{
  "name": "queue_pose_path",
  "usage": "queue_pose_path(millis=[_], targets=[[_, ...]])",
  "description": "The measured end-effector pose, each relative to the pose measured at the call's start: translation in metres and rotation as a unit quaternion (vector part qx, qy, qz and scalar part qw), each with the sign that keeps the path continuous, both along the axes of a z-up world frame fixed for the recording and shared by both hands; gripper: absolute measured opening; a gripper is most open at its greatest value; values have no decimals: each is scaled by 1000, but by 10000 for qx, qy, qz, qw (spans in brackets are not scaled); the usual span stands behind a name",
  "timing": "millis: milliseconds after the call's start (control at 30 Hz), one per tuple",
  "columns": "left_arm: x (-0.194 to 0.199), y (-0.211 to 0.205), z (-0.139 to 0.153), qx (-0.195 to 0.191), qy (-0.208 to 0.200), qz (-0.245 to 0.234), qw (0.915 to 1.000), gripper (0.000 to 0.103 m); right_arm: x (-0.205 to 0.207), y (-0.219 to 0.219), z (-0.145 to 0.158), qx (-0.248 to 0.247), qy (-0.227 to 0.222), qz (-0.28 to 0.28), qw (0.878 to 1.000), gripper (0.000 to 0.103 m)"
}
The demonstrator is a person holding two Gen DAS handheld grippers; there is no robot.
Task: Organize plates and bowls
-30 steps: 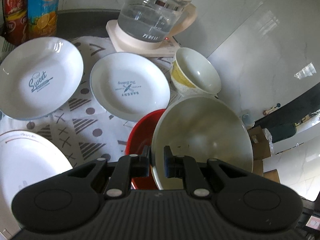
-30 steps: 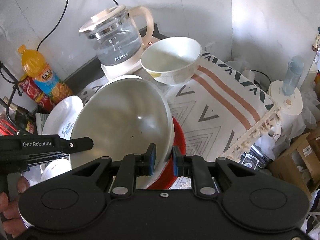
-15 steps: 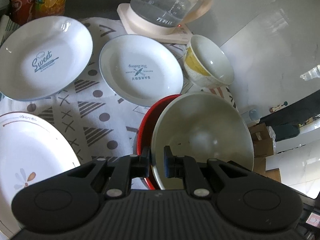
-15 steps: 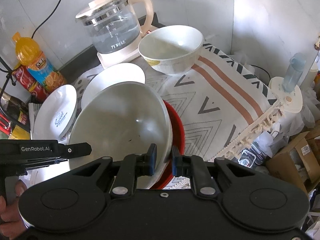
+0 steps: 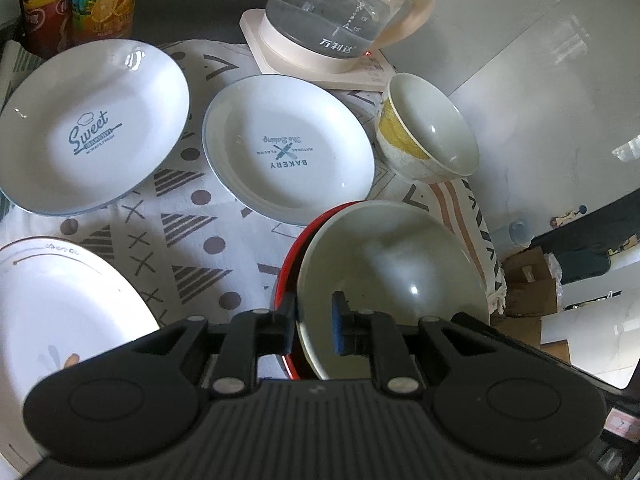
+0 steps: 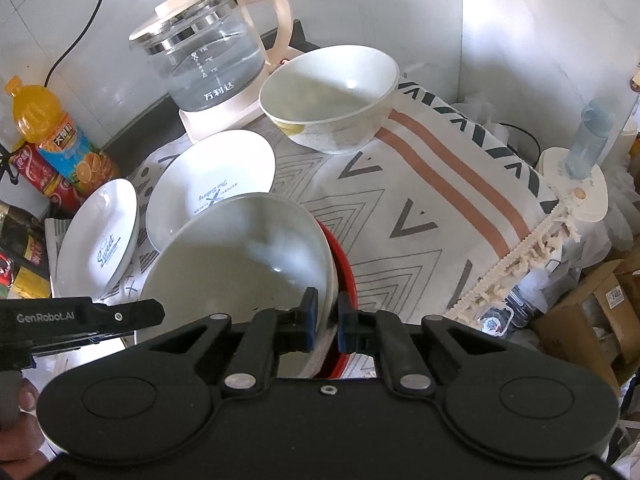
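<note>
Gleaming pale bowl (image 5: 394,276) — glossy, nested in red bowl (image 5: 289,280)

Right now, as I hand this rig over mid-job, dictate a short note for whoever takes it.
Right gripper: fingers just closed tight on the large white bowl at its rim.
Left gripper: fingers straddle the same rim and just eased apart; grip uncertain.
Done: white bowl is in the red bowl, possibly not fully seated.
To do: release, then stack the small bowl, Sweet plate, Bakery plate and near plate, all separate on the cloth.
</note>
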State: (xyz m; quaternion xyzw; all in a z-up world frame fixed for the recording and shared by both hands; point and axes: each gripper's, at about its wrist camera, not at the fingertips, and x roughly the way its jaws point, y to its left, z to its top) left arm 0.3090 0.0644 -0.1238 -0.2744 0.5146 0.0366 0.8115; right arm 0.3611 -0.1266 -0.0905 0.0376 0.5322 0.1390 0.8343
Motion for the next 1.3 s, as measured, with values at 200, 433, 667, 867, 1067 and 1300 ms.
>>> queue_pose_path(millis=[200, 433, 667, 867, 1067, 1300], targets=[[1, 1, 9, 64, -11, 52, 10000, 19, 3, -1, -2, 34, 38, 80, 10000, 9], [7, -1, 14, 67, -86, 111, 9999, 23, 6, 3, -2, -82, 102, 388, 9992, 11], [23, -10, 26, 170, -379, 147, 9990, 47, 8, 0, 25, 183, -173, 717, 9971, 47], [51, -16, 31, 235, -512, 225, 9982, 50, 35, -18, 39, 447, -304, 546, 9970, 47], [83, -24, 28, 250, -547, 322, 9977, 50, 73, -30, 31, 537, -307, 367, 9974, 47], [124, -33, 21, 202, -591, 531, 9966, 50, 116, -35, 15, 718, -159, 201, 9971, 47]])
